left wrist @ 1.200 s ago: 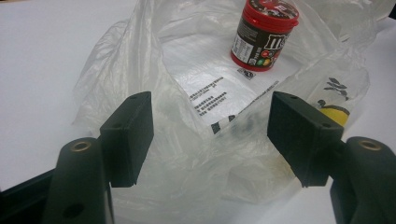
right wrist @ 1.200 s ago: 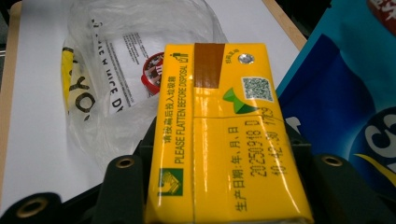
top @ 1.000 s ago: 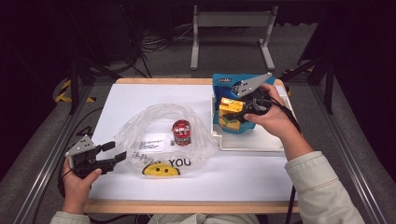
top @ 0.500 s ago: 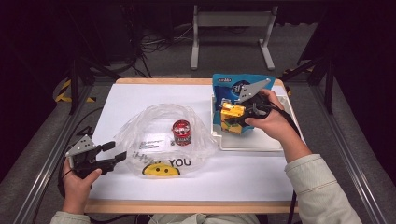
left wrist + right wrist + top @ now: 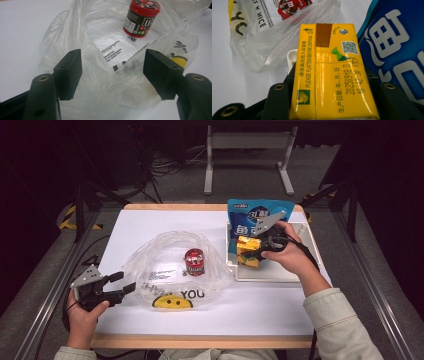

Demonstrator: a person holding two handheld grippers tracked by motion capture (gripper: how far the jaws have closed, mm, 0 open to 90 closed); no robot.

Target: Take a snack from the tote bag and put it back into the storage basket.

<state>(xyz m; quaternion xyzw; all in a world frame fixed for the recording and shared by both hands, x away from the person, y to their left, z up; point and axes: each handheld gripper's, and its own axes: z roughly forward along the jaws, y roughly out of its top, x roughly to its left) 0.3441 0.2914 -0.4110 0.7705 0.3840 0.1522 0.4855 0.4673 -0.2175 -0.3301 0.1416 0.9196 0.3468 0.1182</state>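
White table, yellow carton (glossy)

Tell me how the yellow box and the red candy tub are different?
The yellow carton is boxy with flat sides; the red tub is round. The carton is clamped in the right gripper over the white tray; the tub stands upright and untouched on the clear plastic bag. Both carry printed labels.

Your desk: flat white top with a light wooden edge. Lying directly on it, left of centre, you have a crumpled clear plastic bag printed with a yellow smiley and black lettering. At the right side sits a shallow white plastic tray. A blue printed snack pouch lies at the tray's far end.
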